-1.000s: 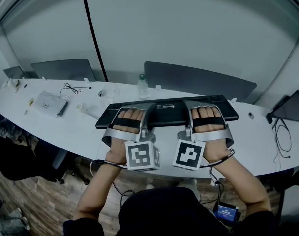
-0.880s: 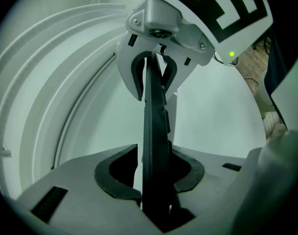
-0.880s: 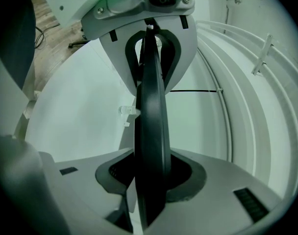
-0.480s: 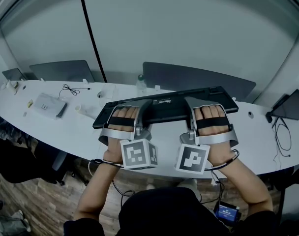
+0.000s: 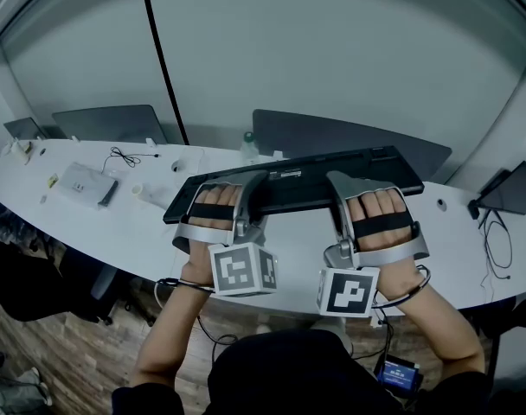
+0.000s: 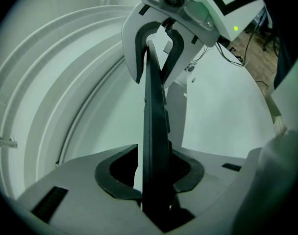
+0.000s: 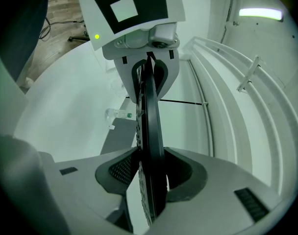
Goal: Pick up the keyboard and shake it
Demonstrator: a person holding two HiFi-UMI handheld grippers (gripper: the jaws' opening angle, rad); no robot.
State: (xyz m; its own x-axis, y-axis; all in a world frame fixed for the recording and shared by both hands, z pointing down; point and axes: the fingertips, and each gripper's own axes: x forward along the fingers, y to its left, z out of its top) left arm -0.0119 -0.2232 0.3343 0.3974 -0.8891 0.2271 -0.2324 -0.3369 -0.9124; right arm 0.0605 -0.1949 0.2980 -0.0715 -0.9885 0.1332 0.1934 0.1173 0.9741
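The black keyboard (image 5: 302,184) is held above the white desk (image 5: 116,223), tilted so its labelled underside faces me. My left gripper (image 5: 248,194) is shut on its left part and my right gripper (image 5: 339,188) on its right part, both gripping the near long edge. In the left gripper view the keyboard (image 6: 154,126) runs edge-on between the pads of that gripper (image 6: 151,182), with the other gripper at its far end. The right gripper view shows the same: the keyboard (image 7: 150,131) is pinched in the right gripper (image 7: 149,175).
On the desk stand a clear bottle (image 5: 248,145), a white box (image 5: 87,185) with a cable, and small bits at the far left. Dark panels (image 5: 112,124) stand behind the desk. A laptop (image 5: 514,188) and cables lie at the right. A black cable (image 5: 163,59) hangs down the wall.
The keyboard has risen from desk level and tipped up so its underside shows. My right hand has swung lower and nearer to me; the left has shifted slightly.
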